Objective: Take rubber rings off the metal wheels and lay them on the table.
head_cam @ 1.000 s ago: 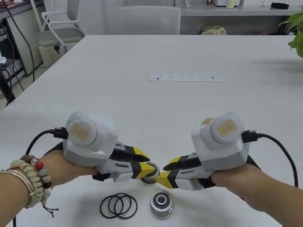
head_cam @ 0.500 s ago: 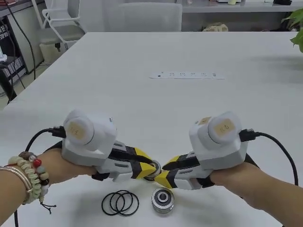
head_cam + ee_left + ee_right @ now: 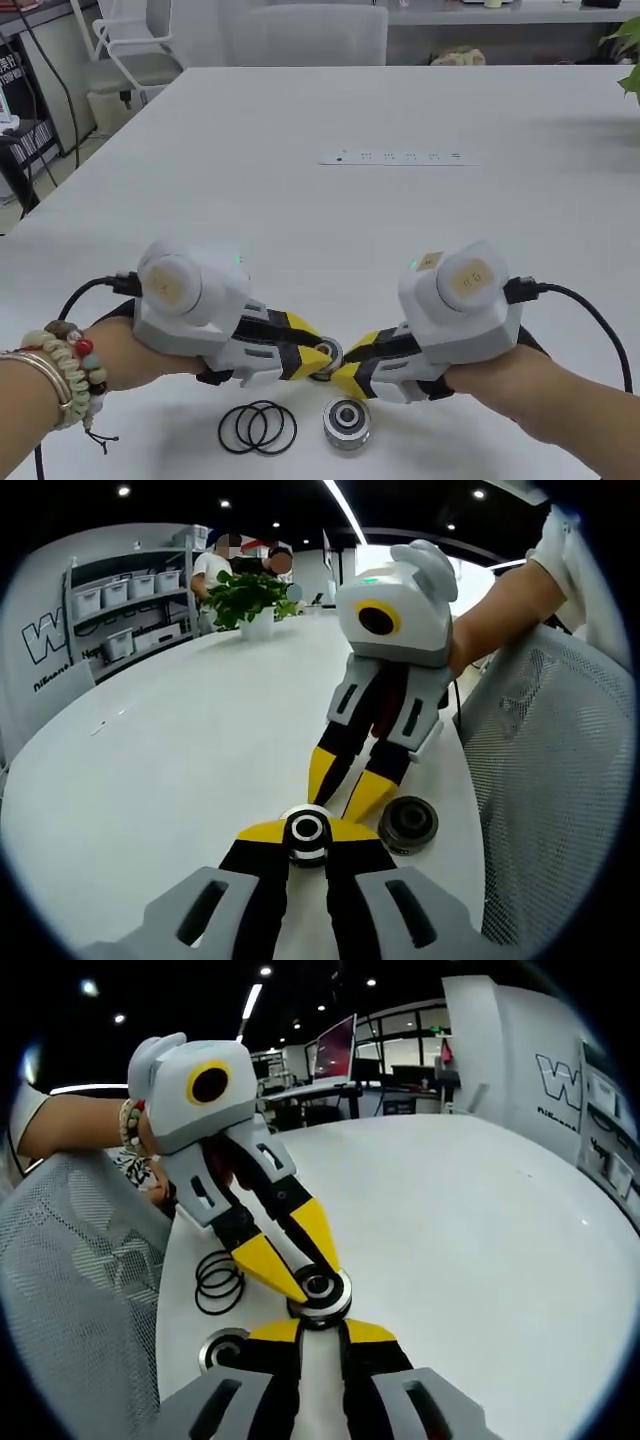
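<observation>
1. Nearest, just this side of the held wheel (image 3: 320,1292), lie loose rings (image 3: 258,427) and a spare wheel (image 3: 346,421).
2. The left gripper (image 3: 312,358) is clamped on the held wheel.
3. The right gripper (image 3: 340,370) touches its rim; gripping or not, I cannot tell.
4. Its ring (image 3: 343,1298) looks soft and stretchy: pinch its edge.

The left gripper (image 3: 312,357) clasps a small silver metal wheel (image 3: 325,352), which the right gripper (image 3: 346,369) meets. On the white table (image 3: 320,220) nearby lie overlapping black rubber rings (image 3: 258,427) and a second metal wheel (image 3: 347,420).
</observation>
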